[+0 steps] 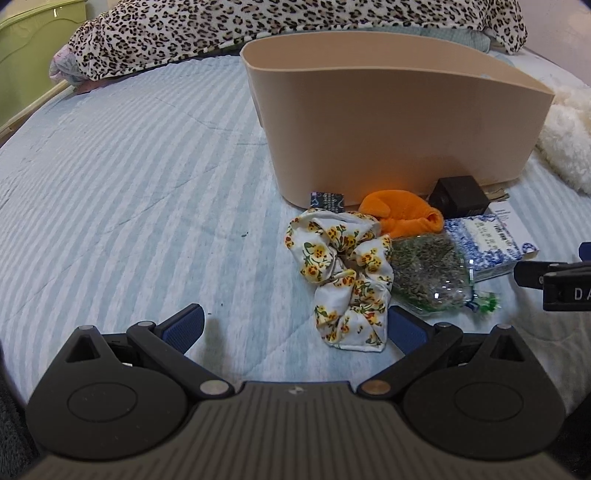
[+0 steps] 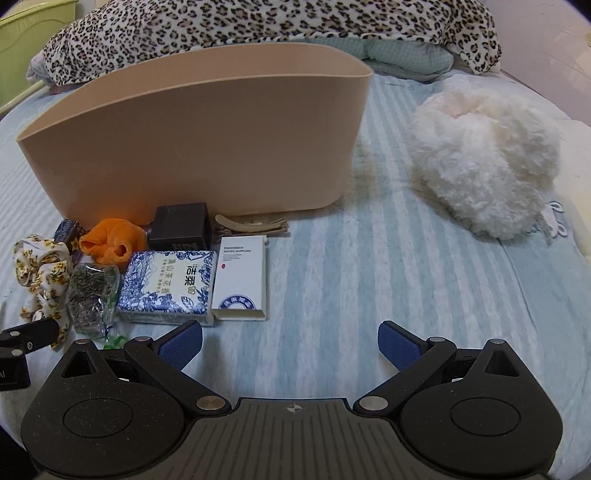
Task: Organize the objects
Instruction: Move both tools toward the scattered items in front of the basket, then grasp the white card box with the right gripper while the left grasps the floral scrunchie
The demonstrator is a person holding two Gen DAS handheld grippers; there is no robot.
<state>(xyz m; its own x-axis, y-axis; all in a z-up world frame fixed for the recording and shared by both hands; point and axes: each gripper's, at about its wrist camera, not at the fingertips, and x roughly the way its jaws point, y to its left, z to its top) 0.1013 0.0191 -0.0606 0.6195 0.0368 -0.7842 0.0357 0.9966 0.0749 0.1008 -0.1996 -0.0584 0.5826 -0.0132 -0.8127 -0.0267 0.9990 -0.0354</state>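
A beige plastic bin [image 1: 388, 122] stands on the striped bed; it also shows in the right wrist view [image 2: 192, 140]. In front of it lie a floral scrunchie [image 1: 347, 280], an orange cloth [image 1: 399, 214], a clear bag of dried herbs [image 1: 428, 273], a blue-and-white tissue pack [image 2: 170, 284], a white box [image 2: 242, 284], a black adapter [image 2: 181, 225], a small dark packet [image 1: 327, 201] and beige hair clips [image 2: 251, 225]. My left gripper [image 1: 295, 328] is open, its right finger beside the scrunchie. My right gripper [image 2: 290, 343] is open and empty, just right of the tissue pack and white box.
A fluffy white plush [image 2: 484, 162] lies to the right of the bin. A leopard-print blanket [image 2: 258, 26] is heaped along the far side. A green cabinet [image 1: 29, 48] stands at the far left. The right gripper's side shows at the left wrist view's edge [image 1: 561, 280].
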